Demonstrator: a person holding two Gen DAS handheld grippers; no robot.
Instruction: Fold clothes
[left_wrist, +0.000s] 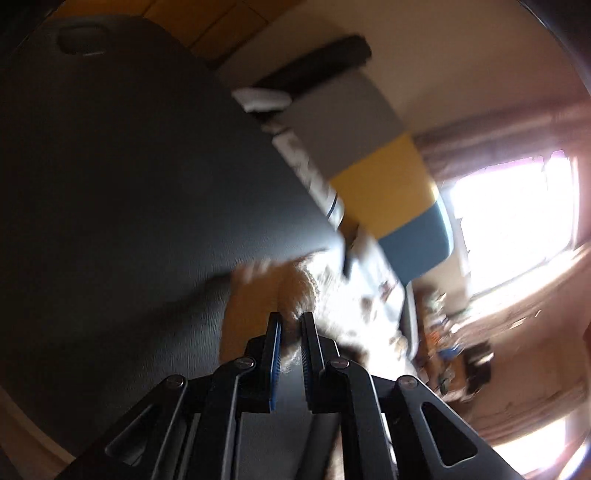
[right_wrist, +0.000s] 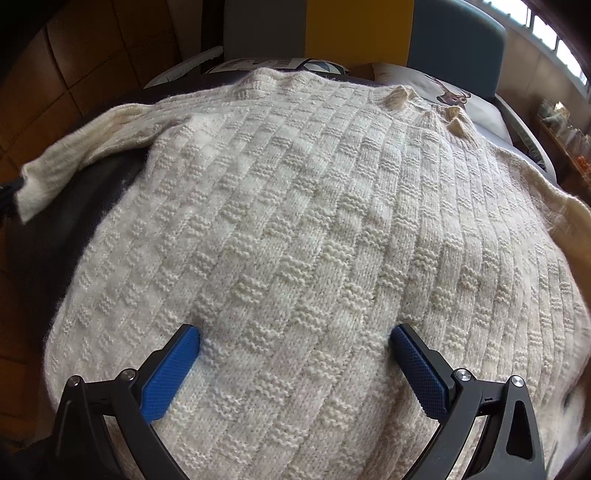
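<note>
We see the cream knit sweater (right_wrist: 295, 221) lying spread flat on a dark surface (right_wrist: 92, 206), one sleeve (right_wrist: 74, 158) stretched to the left. Our right hand-held gripper (right_wrist: 295, 343) stands wide apart above its lower part. Our left hand-held gripper (left_wrist: 291, 325) pinches a piece of the sweater (left_wrist: 295, 291); that view is blurred.

The sweater (right_wrist: 295, 221) lay spread on the bench (right_wrist: 74, 221) (one sleeve (right_wrist: 74, 155) stretched left), pillows (right_wrist: 443, 92) behind.
</note>
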